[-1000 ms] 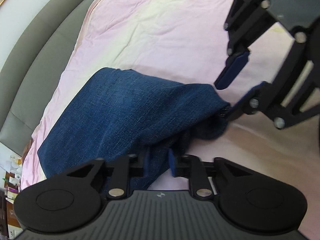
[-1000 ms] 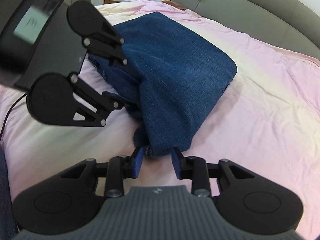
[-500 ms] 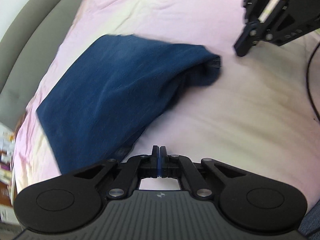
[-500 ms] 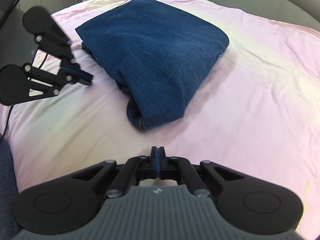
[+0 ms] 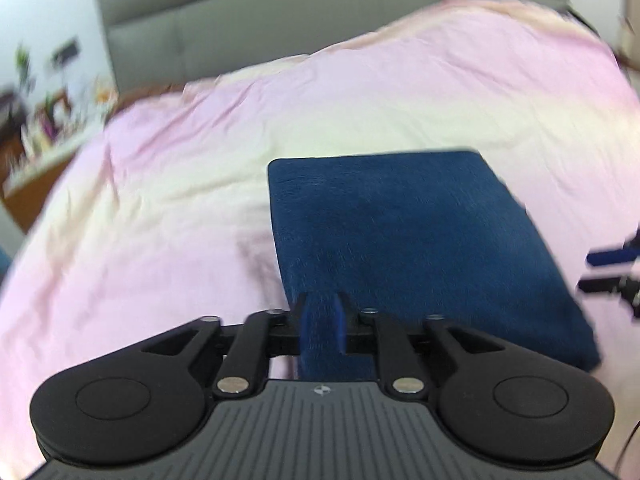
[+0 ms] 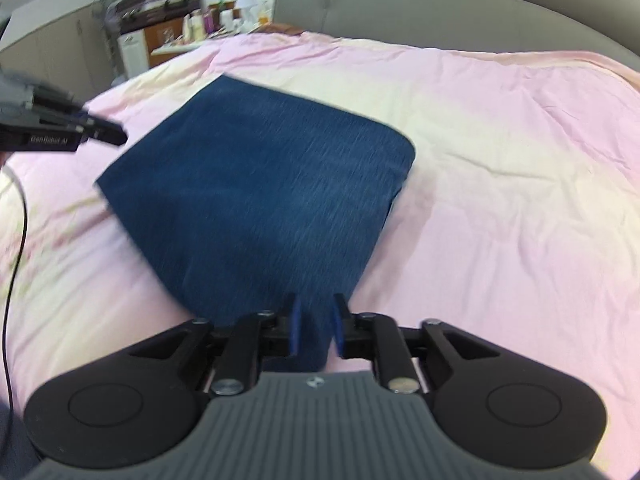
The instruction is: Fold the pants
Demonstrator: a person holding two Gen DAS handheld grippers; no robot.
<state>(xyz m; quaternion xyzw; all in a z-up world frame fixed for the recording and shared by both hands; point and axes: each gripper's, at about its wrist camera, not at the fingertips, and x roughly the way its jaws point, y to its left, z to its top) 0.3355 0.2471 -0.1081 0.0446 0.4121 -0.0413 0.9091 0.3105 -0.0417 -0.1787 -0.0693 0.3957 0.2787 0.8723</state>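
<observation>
— Why are both tools parked at the near edge of that dark blue folded denim pair of pants (image 6: 256,200)?

— My guess is they're checking or squaring the bundle. The left gripper (image 5: 322,322) has its blue pads a narrow gap apart with denim showing between them, right at the near left corner of the fold. Whether it's pinching cloth or just hovering above it, I can't tell; the picture is smeared

— And the other one?

— The right gripper (image 6: 314,326) is the same story: jaws slightly parted, the near tip of the pants straight ahead of its fingers and partly between them. No clear grip that I can see

— So where do the pants sit?

— Flat on the pale pink rumpled cotton bedsheet (image 6: 500,200), stretching away in front of both grippers. From the left one they read as a neat rectangle, from the right one more of a diamond, one corner pointing back at the tool. Looks like the folding is about done

— What's the cloth like?

— Heavy, fine-ribbed denim, thick enough that the far edge stands up off the sheet as a soft rounded lip. The sheet is thin, with shallow creases, so it would drag if the bundle were pushed

— Anything else around?

— A grey padded upholstered headboard (image 5: 240,28) beyond the bed, far ahead of the grippers, and a cluttered wooden side cabinet (image 6: 176,36) off to the right gripper's upper left
</observation>
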